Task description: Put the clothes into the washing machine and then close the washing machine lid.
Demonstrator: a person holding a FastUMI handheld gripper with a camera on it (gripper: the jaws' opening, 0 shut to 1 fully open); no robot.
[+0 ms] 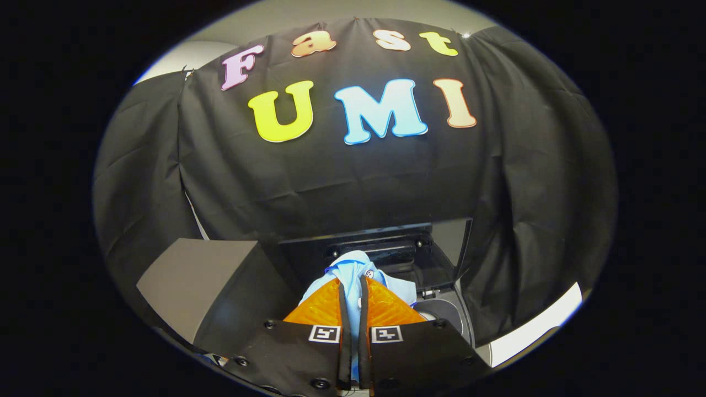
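Here the gripper (353,286) is clamped on a light blue shirt-like garment with a small white button (353,262): its two fingers stand almost together with a thin strip of the cloth pinched between them, and the rest of the fabric bunches up just ahead of the fingertips. Beyond the cloth is the dark top-loading washing machine (441,311), its round drum opening partly visible to the right of the fingers. The dark flat lid (452,242) stands raised behind it against the booth wall. A dark grey box-like block (204,281) sits to the left of the fingers.

The risks come mostly from how the cloth hangs. The grip seems to hold only a narrow fold, so the garment could slip free early and land on the machine's top deck rather than in the drum. The opening also lies off to the right of the fingers, so releasing from here would likely leave cloth on the rim. Any sleeve or hem left over the edge would then be trapped when the lid comes down, keeping it from closing fully. How much cloth dangles below the fingers cannot be seen.
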